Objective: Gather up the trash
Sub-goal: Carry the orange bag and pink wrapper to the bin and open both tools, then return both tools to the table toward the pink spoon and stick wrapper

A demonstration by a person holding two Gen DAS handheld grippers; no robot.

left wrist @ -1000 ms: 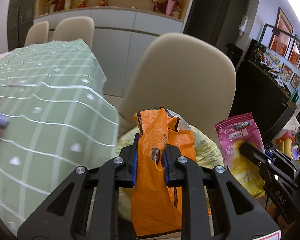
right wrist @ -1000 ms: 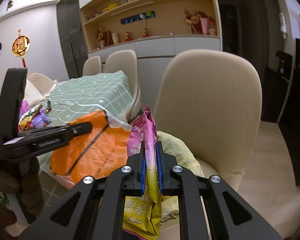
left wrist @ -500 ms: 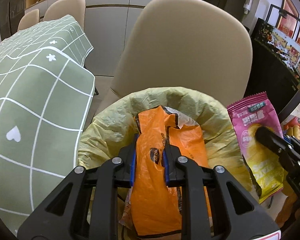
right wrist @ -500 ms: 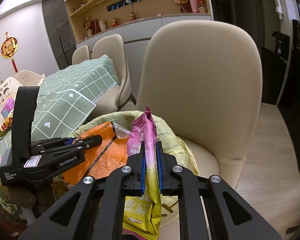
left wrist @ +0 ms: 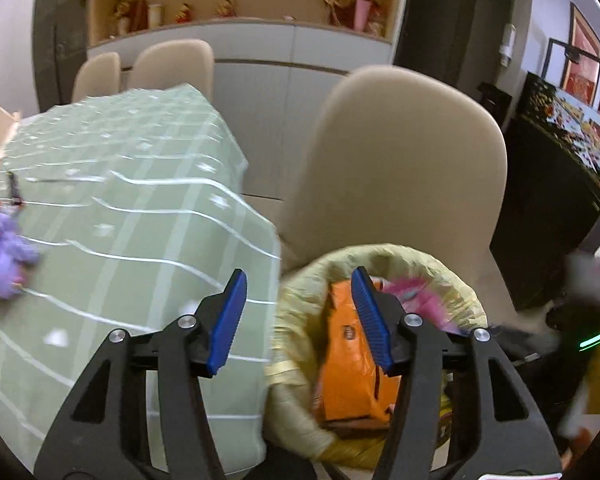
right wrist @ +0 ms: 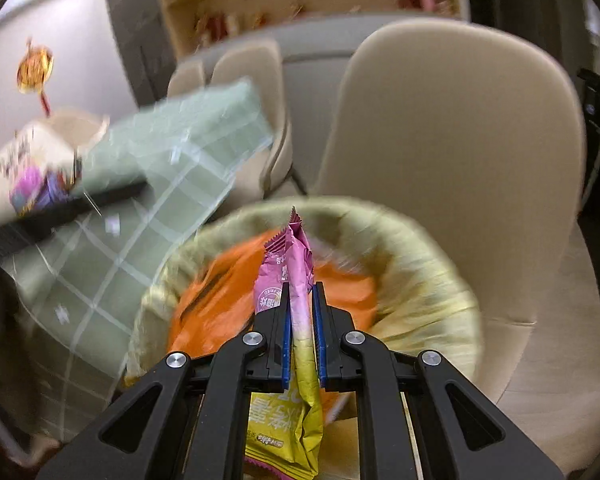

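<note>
The right claw (right wrist: 301, 332), clamped on an upright pink-and-yellow snack wrapper (right wrist: 290, 280), hangs directly over the yellow-lined bin (right wrist: 428, 292); the left claw (left wrist: 298, 320) gapes empty beside it

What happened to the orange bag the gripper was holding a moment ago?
The left gripper opened and let go of the orange bag, which now lies inside the yellow-lined trash bin. That gripper has also pulled back toward the green tablecloth. The right gripper still pinches the pink and yellow snack packet, now over the bin. The beige chair has stayed put.
</note>
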